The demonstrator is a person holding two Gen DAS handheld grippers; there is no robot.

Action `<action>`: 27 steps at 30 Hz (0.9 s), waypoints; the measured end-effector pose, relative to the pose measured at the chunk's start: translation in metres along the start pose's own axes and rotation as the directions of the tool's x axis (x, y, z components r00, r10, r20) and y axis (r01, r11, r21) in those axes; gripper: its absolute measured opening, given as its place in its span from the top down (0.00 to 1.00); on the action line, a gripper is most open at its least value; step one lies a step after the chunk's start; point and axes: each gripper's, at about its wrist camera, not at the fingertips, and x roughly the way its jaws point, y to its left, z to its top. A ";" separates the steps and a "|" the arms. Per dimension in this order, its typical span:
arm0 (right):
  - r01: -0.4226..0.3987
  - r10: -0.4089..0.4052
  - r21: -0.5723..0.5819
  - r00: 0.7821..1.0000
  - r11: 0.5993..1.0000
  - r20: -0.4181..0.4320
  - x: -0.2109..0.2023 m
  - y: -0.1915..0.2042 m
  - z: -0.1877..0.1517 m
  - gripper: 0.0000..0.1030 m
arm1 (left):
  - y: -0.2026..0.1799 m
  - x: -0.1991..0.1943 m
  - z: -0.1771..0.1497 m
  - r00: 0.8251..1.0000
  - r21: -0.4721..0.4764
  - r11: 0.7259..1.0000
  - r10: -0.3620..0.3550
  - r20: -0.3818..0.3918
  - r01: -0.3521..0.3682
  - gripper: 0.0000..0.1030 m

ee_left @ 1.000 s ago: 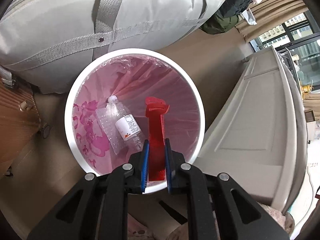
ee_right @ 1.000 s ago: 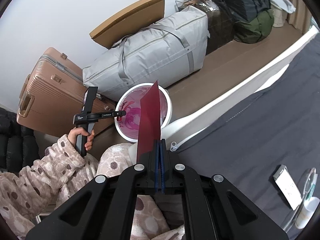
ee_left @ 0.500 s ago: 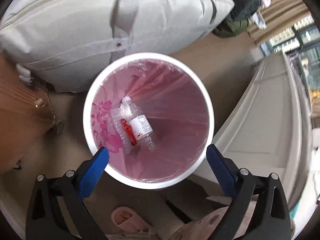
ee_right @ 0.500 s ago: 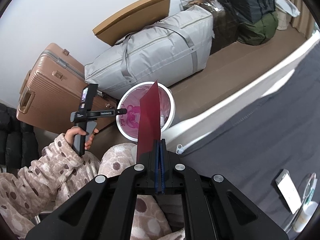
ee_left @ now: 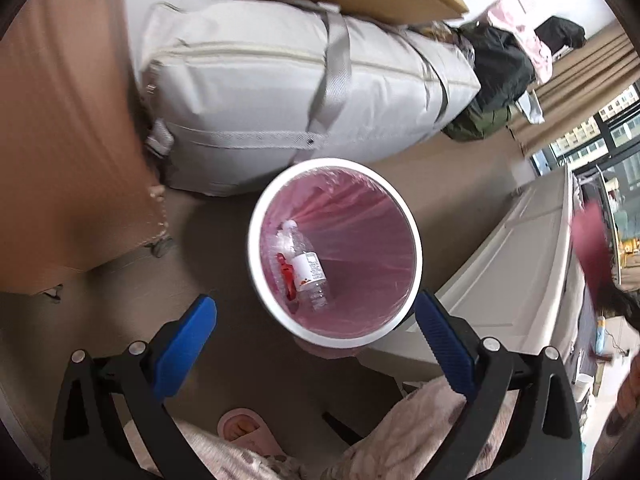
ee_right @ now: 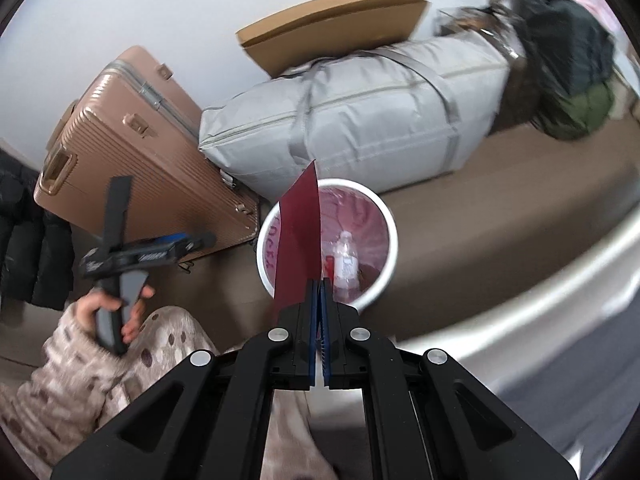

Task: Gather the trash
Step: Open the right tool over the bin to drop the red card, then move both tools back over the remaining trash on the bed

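A white trash bin with a pink liner stands on the floor; it also shows in the right wrist view. Inside lie a clear plastic bottle and a red plastic piece. My left gripper is open and empty, above the bin's near side; it also shows in the right wrist view, left of the bin. My right gripper is shut on a dark red sheet, held upright just above the bin's near rim. The sheet shows blurred at the right edge of the left wrist view.
A grey storage bag lies behind the bin with a flat cardboard box on it. A rose-gold suitcase stands to the left. A white bed frame runs along the right. My legs in spotted pyjamas are below.
My left gripper opened and dropped the red piece into the bin, then pulled back and up. My right gripper moved the red sheet closer to the bin.
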 end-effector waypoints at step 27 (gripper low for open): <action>0.160 -0.155 -0.038 0.981 0.986 0.115 -0.009 -0.001 -0.007 0.07 | -0.072 -0.091 -0.019 0.991 0.219 0.972 0.064 0.121 -0.090 0.05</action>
